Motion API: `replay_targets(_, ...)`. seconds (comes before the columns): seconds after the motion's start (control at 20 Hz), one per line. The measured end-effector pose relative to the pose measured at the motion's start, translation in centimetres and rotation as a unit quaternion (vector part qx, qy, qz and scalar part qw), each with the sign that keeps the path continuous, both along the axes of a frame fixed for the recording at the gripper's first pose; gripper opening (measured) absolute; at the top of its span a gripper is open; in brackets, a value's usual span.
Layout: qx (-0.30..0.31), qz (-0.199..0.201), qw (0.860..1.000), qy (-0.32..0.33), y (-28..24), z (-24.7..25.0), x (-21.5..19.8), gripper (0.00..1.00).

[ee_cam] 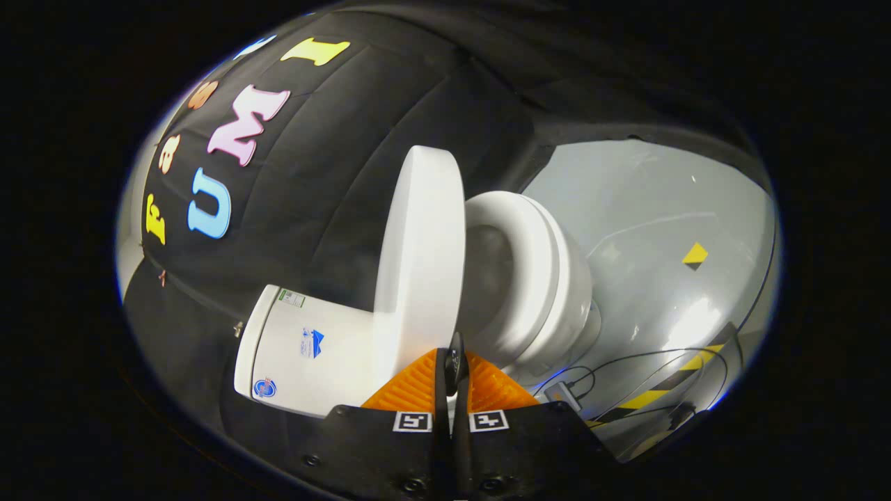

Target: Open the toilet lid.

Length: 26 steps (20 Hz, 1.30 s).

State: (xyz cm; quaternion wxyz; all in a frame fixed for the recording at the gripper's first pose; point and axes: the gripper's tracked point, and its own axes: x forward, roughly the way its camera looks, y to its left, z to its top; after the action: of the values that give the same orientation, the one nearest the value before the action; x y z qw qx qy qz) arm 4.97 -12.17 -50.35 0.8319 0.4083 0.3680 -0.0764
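- The tongs point(454, 369) were clenched, fingers pressed together with nothing visibly between them, right at the near edge of the toilet lid point(421, 257).
- One lid stood raised off the one seat point(536, 271), lying close to the single tank point(306, 348), so the lift looked nearly done.
- Judged next: nudge the lid until it rests against the tank, then draw clear.
- Beyond the toilet lay grey floor point(647, 209) with one yellow marker point(695, 255) and a few cables point(626, 369).
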Motion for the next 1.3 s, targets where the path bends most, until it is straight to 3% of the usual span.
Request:
replay_targets(0.5,-0.126,0.09,0.987,-0.051,6.2,8.8,2.3,0.05)
replay_targets(0.9,-0.217,0.172,0.956,-0.095,13.1,14.0,3.8,0.05)
replay_targets(1.3,-0.272,0.259,0.913,-0.157,22.8,17.3,4.8,0.05)
